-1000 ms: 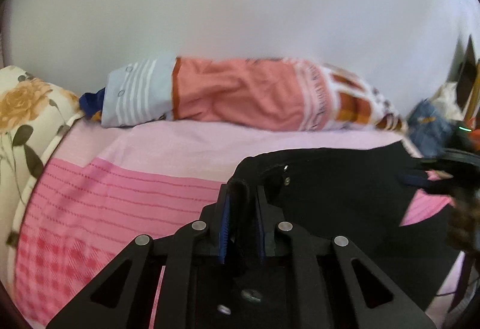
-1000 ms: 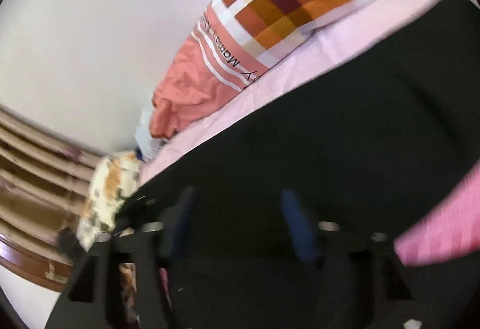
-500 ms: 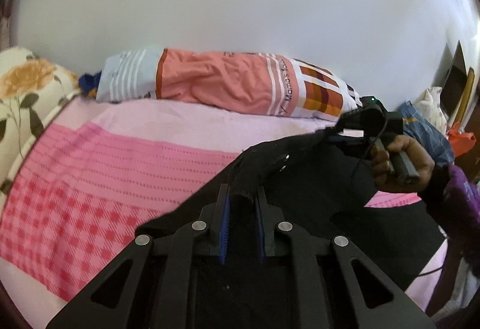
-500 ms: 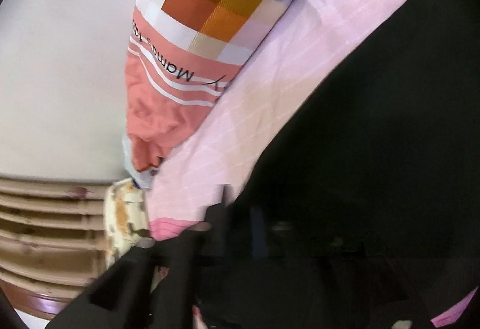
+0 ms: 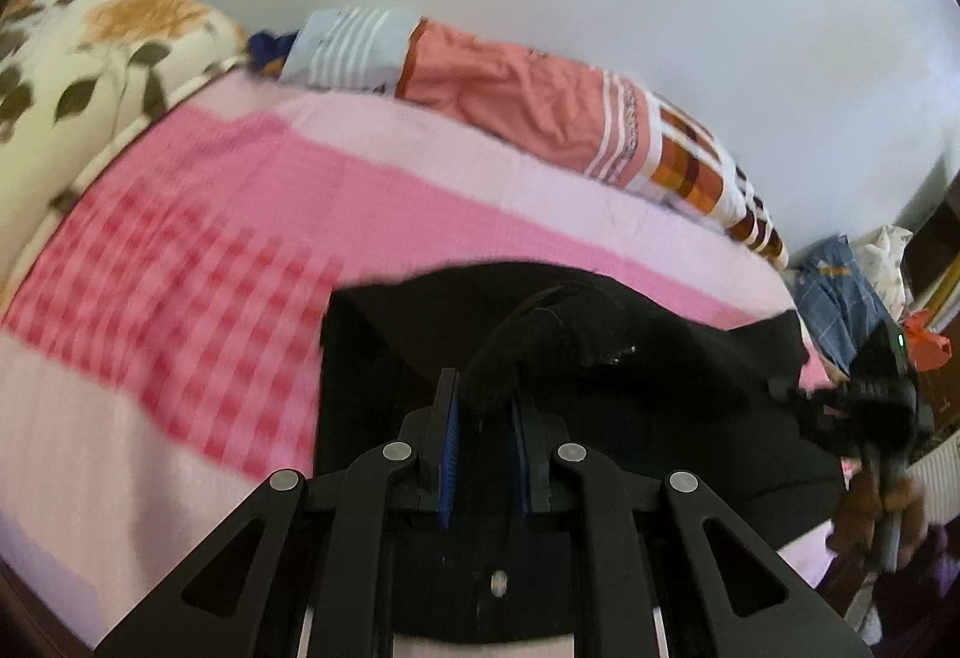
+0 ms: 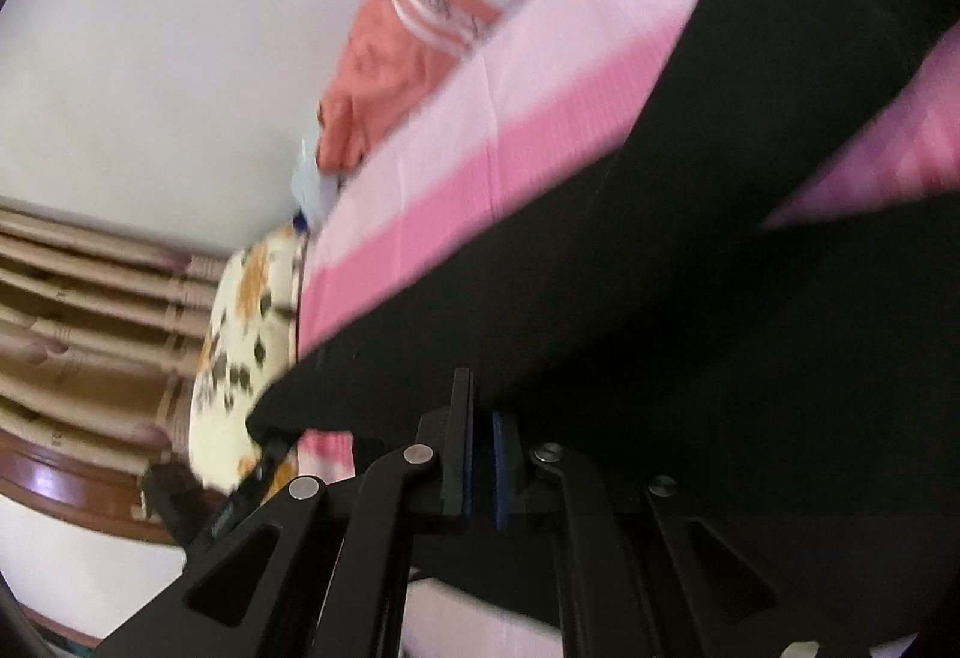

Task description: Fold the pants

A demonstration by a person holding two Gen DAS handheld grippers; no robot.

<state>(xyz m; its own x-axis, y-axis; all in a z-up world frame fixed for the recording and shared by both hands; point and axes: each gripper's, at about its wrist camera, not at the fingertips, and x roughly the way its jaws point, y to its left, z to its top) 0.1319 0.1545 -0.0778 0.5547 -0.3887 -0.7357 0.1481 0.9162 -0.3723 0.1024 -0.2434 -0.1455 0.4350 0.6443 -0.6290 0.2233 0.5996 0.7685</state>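
Note:
Black pants (image 5: 630,376) lie spread on the pink bed sheet (image 5: 252,238). My left gripper (image 5: 483,400) is shut on a bunched fold of the black fabric, which rises in a hump just past the blue pads. In the right wrist view the pants (image 6: 660,250) fill the right half. My right gripper (image 6: 483,418) has its pads pressed together on the pants' near edge. From the left wrist view, the right gripper (image 5: 798,397) shows at the far right on the pants' other edge, held by a person's hand (image 5: 870,508). The frames are blurred by motion.
A long orange, striped and checked bolster (image 5: 540,100) lies along the white wall. A floral pillow (image 5: 72,76) sits at the bed's left end, and a pile of clothes (image 5: 840,292) lies off the right end. Beige curtains (image 6: 78,310) and a brown wooden ledge (image 6: 66,490) show at left.
My right gripper's jaws have shut on the pants' edge. Both grippers have swung across the bed with the fabric, and the right one now sits lower at the left view's right edge.

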